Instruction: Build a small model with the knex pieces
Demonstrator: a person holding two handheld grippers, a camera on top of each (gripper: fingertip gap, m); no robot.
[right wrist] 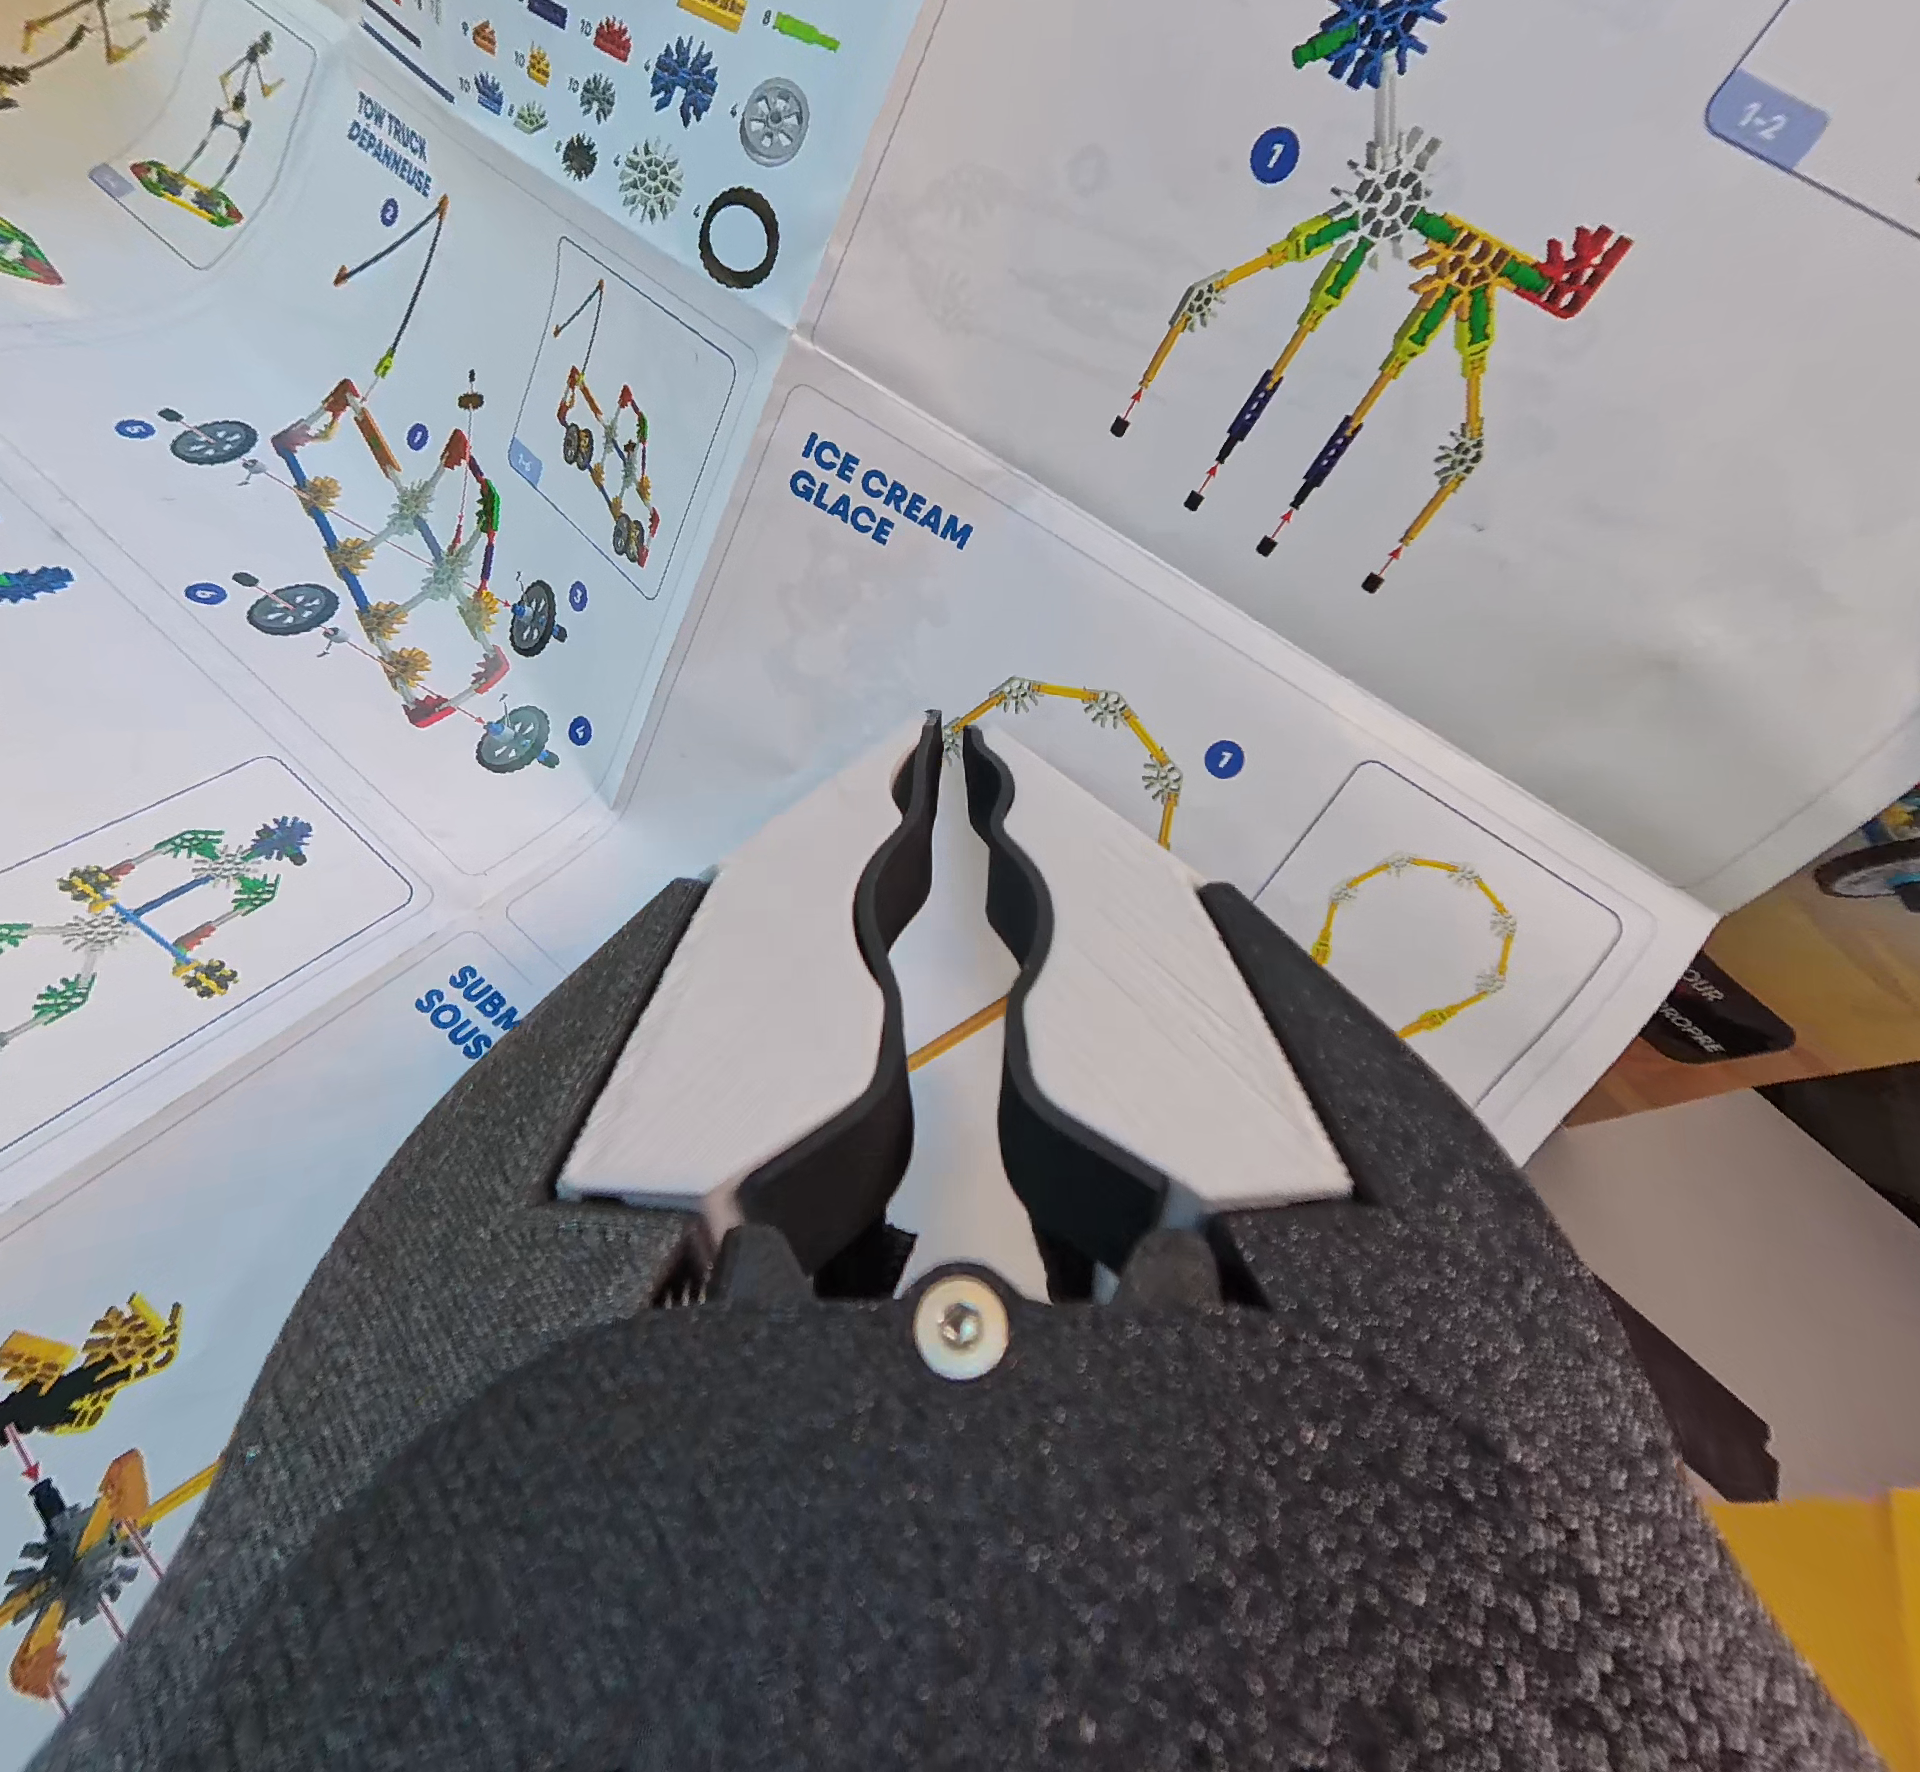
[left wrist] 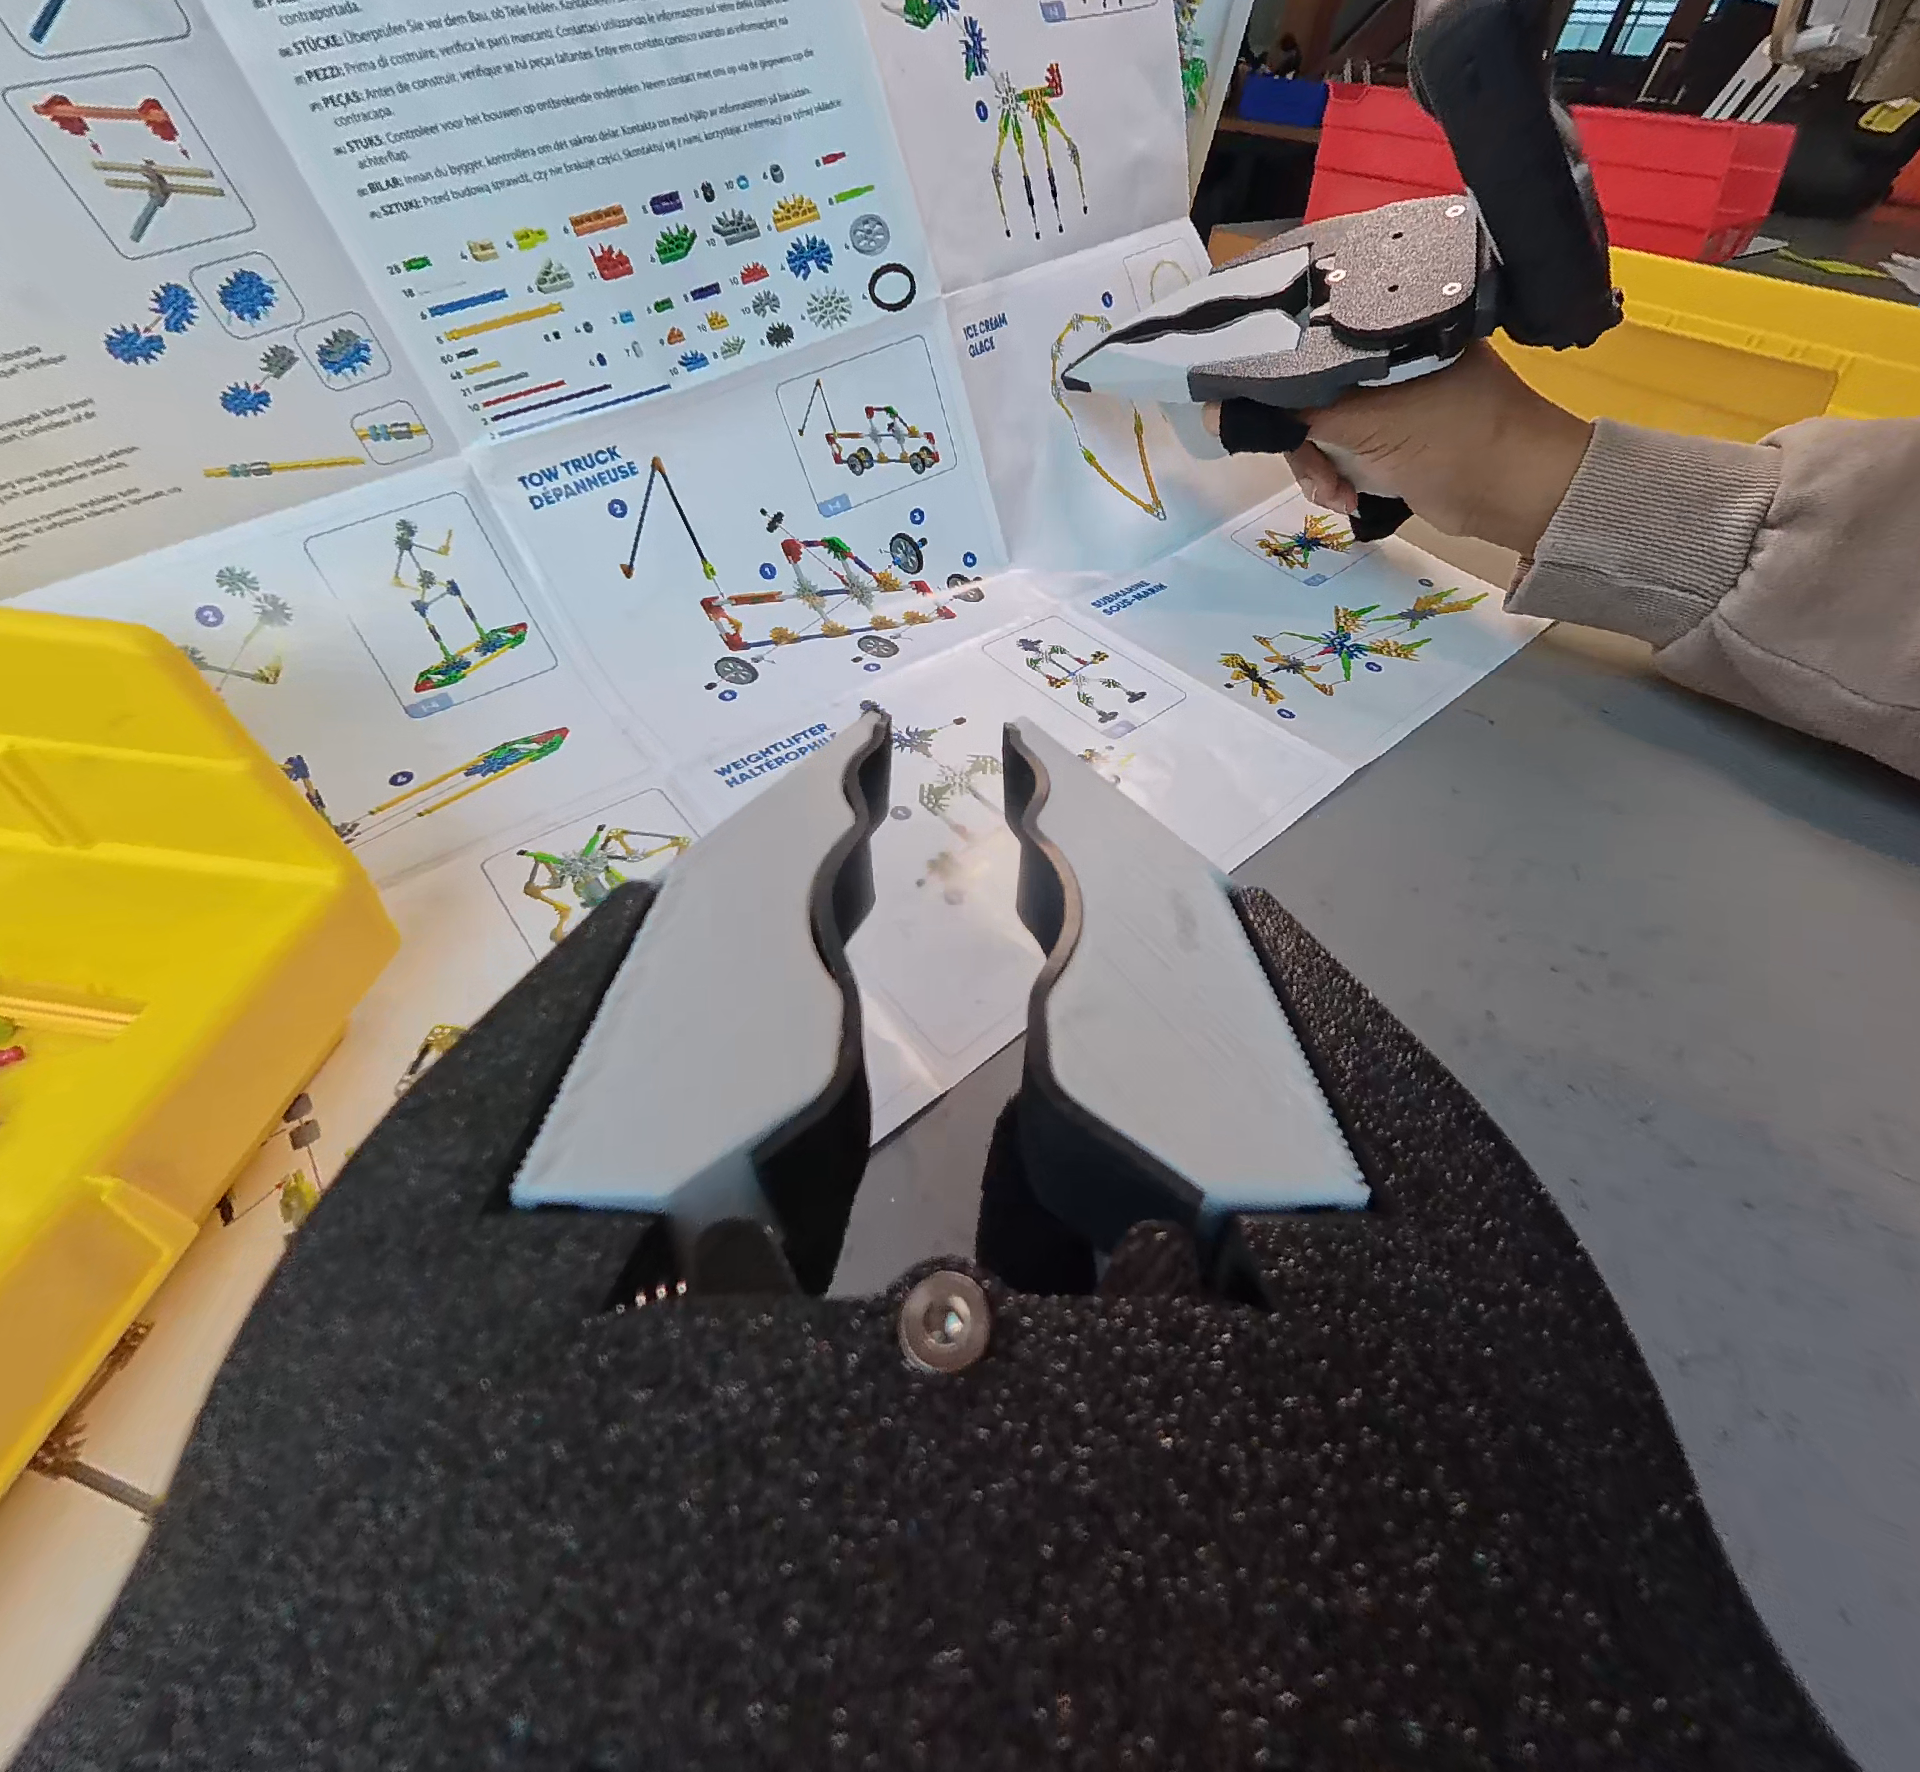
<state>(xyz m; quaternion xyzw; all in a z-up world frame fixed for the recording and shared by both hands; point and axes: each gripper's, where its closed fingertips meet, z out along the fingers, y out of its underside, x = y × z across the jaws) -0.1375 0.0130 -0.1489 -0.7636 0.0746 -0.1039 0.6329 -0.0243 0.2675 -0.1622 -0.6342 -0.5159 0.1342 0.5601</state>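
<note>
Only left view shows us yellow bin (left wrist: 156,891), hand (left wrist: 1455,465). Left gripper (left wrist: 940,735) parted, empty; right gripper (right wrist: 951,735) nearly closed, empty, over creased instruction sheet (right wrist: 935,372).

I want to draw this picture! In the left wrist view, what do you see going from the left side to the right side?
Yellow bin → left gripper, open, over the big folded instruction sheet → right gripper, tips almost together, pointing at the sheet → hand holding it → beige sleeve.
</note>
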